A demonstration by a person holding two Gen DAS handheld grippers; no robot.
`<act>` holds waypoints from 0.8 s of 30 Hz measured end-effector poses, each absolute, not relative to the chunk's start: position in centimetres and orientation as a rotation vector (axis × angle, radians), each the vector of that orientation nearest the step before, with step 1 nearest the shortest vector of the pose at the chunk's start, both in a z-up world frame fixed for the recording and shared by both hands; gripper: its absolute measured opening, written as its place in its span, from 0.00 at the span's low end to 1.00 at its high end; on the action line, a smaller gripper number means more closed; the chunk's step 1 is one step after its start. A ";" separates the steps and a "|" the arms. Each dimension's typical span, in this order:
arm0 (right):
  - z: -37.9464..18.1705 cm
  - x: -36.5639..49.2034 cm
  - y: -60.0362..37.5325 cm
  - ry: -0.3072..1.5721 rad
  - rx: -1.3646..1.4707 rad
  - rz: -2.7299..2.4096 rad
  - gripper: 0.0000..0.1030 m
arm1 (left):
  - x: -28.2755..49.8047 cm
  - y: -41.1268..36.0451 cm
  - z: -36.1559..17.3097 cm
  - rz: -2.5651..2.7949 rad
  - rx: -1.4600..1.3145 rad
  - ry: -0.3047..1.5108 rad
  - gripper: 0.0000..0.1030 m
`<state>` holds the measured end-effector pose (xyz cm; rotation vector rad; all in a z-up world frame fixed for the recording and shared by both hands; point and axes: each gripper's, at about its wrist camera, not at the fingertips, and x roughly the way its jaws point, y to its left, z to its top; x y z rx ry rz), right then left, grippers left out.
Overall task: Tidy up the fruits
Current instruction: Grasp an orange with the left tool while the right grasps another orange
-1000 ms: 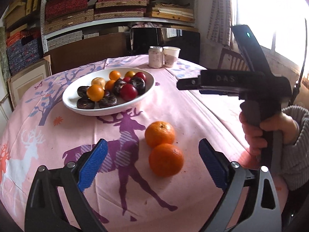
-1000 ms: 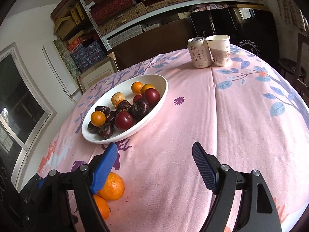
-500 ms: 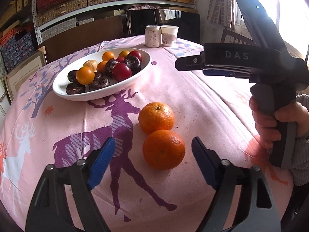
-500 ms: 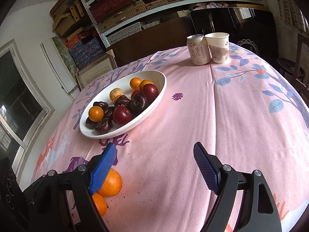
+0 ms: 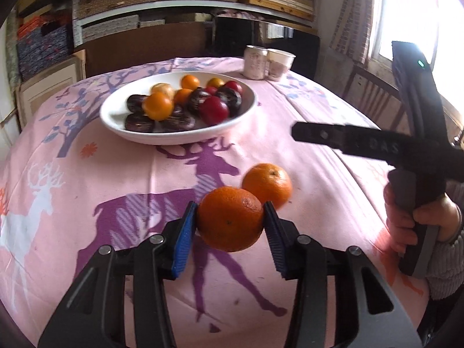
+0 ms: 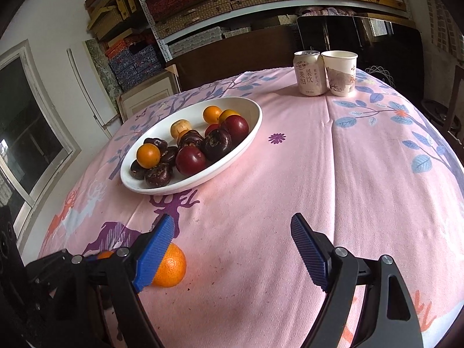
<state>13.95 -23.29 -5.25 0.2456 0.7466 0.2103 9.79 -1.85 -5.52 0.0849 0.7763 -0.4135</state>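
Closing since a moment ago, left claw (image 5: 230, 222) is now pinching the nearer round orange tangerine (image 5: 230, 219). Right claw (image 6: 232, 256) is hanging spread. Second tangerine (image 5: 267, 184) is still lying on the pink table (image 5: 116, 174); white oval fruit bowl (image 5: 116, 119) is waiting beyond.

Bowl (image 6: 255, 127) of fruit: table centre | can (image 6: 308, 72), cup (image 6: 340, 72): behind, touching | two oranges (image 5: 268, 184): before bowl, on cloth (image 6: 348, 174)

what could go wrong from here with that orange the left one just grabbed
The left gripper pinches the held orange only at its sides, so the round fruit may slip out. The second orange sits right behind it and could get nudged and roll. The white bowl is already heaped with fruit; a dropped orange might knock some out.
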 end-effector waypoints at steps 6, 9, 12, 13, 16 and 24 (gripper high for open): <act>-5.6 13.1 -20.0 0.747 0.085 0.250 0.81 | 11.4 1.5 -5.6 -0.267 0.004 0.794 0.44; -5.6 12.5 -18.4 0.740 0.011 0.284 0.81 | 11.7 1.9 -5.6 -0.225 0.017 0.794 0.44; -5.6 12.1 -17.8 0.744 -0.006 0.307 0.81 | 11.7 2.0 -5.8 -0.220 0.018 0.802 0.44; -5.5 12.1 -17.7 0.750 -0.005 0.316 0.81 | 11.8 2.0 -5.9 -0.216 0.020 0.804 0.44; -5.6 11.7 -17.0 0.759 -0.024 0.353 0.81 | 11.9 2.0 -6.0 -0.212 0.020 0.812 0.44; -6.3 11.4 -15.7 0.799 -0.072 0.374 0.64 | 12.1 1.6 -6.4 -0.205 0.046 0.826 0.44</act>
